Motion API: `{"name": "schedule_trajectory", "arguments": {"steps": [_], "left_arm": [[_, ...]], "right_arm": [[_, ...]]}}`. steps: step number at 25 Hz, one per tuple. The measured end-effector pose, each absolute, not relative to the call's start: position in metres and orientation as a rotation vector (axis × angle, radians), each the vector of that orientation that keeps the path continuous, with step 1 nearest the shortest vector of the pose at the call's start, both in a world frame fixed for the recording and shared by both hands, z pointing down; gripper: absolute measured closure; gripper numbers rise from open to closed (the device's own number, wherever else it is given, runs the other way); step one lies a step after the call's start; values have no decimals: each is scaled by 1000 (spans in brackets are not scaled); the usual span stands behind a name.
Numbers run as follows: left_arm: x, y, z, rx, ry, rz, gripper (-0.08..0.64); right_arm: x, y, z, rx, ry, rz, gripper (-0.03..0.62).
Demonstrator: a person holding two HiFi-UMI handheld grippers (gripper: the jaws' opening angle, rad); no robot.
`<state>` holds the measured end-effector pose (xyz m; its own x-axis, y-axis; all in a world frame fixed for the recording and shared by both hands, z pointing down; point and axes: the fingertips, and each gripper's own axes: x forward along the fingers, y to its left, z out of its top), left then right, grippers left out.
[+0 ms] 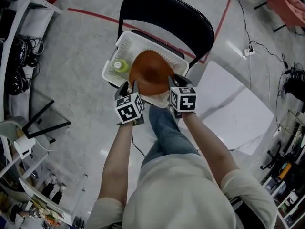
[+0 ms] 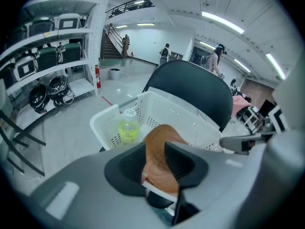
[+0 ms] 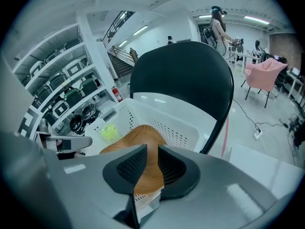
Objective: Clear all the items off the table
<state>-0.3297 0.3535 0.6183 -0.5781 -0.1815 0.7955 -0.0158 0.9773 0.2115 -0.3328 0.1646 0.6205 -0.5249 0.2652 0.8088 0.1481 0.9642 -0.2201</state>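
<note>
Bottle: yellow-green with a white cap, lying in the far-left corner of the basket.
Basket: white and perforated, resting on the seat of the chair.
Left gripper: its jaws stand well apart around the near-left rim of the bowl, not clamped on it.
Wooden bowl: tilted inside the basket, its near edge over the basket's front rim, between the two grippers.
Right gripper: its jaws are narrowed onto the bowl's near-right rim, pads against the wood.
Chair: black, its backrest beyond the basket.
Table: white, just right of the chair.
</note>
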Motion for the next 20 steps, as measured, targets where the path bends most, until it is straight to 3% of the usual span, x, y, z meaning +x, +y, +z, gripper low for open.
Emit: {"name": "schedule_trajectory", "arguments": {"steps": [2, 6, 20], "left_arm": [[-328, 351, 613, 140, -2183, -220, 483], [-323, 342, 601, 170, -2191, -210, 547], [-289, 313, 551, 257, -2263, -215, 551]], "right_arm": [[-331, 165, 617, -299, -2136, 152, 548], [-324, 167, 608, -319, -2144, 147, 591], [-288, 164, 559, -389, -2220, 103, 594]]}}
